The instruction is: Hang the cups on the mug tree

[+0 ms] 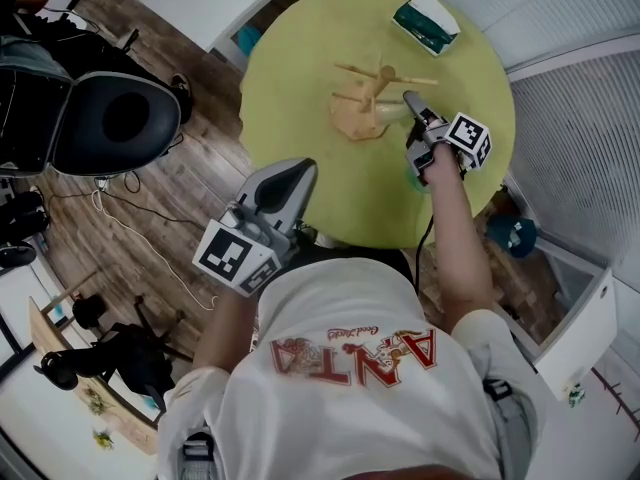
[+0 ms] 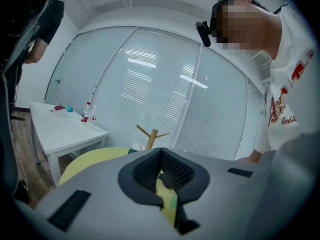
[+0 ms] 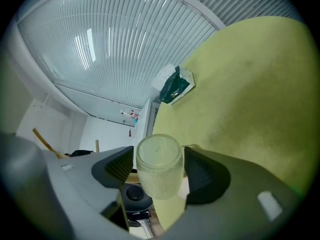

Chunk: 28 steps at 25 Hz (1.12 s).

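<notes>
The wooden mug tree (image 1: 365, 96) stands near the middle of the round yellow-green table (image 1: 300, 68), and no cup shows on its pegs. My right gripper (image 1: 409, 104) is just right of the tree's base, shut on a pale, bumpy glass cup (image 3: 159, 165) that sits between its pads, tilted above the table top. That cup (image 1: 392, 113) lies close to the base. My left gripper (image 1: 298, 171) hovers at the table's near edge, jaws together and empty. From the left gripper (image 2: 161, 155), the tree's top (image 2: 151, 135) shows beyond the jaws.
A green and white tissue pack (image 1: 425, 23) lies at the table's far right edge. A black office chair (image 1: 115, 118) stands on the wooden floor to the left. A white side table (image 2: 60, 129) with bottles stands by the blinds. A blue thing (image 1: 515, 233) lies on the floor, right.
</notes>
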{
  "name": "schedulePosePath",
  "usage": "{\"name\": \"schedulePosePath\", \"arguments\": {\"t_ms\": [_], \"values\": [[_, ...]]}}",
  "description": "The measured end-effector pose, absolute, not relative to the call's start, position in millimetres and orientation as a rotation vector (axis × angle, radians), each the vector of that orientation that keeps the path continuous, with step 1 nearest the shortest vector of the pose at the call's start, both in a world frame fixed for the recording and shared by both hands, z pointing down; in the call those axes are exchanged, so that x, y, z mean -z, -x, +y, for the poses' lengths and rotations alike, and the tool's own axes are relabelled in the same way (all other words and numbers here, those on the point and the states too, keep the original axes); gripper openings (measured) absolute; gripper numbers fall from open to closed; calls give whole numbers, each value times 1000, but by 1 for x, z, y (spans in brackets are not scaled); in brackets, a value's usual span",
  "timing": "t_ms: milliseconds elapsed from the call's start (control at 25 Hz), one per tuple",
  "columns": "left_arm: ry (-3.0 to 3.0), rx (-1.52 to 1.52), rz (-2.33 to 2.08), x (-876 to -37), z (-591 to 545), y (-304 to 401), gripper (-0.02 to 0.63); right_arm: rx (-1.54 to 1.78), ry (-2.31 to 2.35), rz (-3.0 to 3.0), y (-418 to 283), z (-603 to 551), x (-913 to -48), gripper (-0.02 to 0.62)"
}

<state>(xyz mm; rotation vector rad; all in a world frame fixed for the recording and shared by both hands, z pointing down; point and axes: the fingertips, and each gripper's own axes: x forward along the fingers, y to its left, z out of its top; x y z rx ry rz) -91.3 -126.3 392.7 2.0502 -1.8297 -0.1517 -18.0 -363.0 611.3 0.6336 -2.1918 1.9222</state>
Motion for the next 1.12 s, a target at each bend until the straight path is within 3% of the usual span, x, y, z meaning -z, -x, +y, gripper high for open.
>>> {"name": "schedulePosePath", "arguments": {"t_ms": [240, 520, 640, 960, 1120], "values": [[-2067, 158, -1821, -391, -124, 95, 8, -1827, -642, -2267, 11, -364, -597, 368], [-2131, 182, -1791, -382, -128, 92, 8, -1518, -710, -2478, -28, -359, -541, 373], [-2173, 199, -1757, -379, -134, 84, 8, -1285, -768, -2585, -54, -347, -510, 303], [-2279, 225, -1682, -351, -130, 84, 8, -587, -764, -2898, -57, -269, -392, 18], [-2340, 218, -1643, -340, -135, 80, 8, -322, -798, -2973, -63, -241, -351, 2]]}}
